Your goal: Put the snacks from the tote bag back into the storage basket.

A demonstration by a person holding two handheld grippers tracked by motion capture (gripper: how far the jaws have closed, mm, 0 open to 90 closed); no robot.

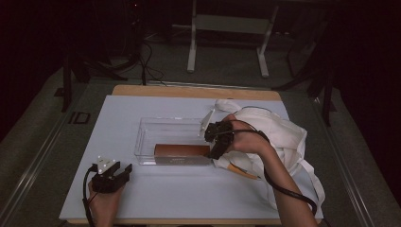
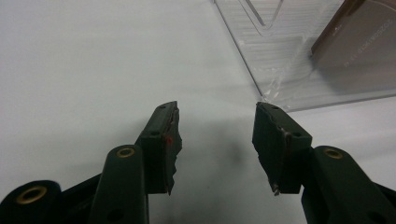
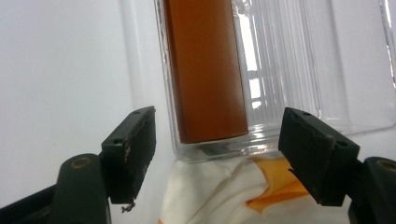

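Observation:
A clear plastic tray (image 1: 142,137) lies in the middle of the white mat, with a long brown box (image 1: 182,150) along its near wall. My right gripper (image 1: 209,142) hovers at the tray's right end, over the edge of a white cloth. Its jaws stand wide and hold nothing. In the right gripper view the gripper (image 3: 219,113) frames the end of the brown box (image 3: 205,70) inside the tray (image 3: 289,56), with the pads clear of both. My left gripper (image 1: 124,169) rests at the near left, open and empty (image 2: 217,106), pointing toward the tray's corner (image 2: 280,70).
A crumpled white cloth bag (image 1: 279,137) with an orange patch (image 1: 243,171) lies to the right of the tray, under my right forearm; it also appears beneath the jaws (image 3: 205,196). The white mat (image 1: 104,123) covers a wooden table. A cable trails from each gripper.

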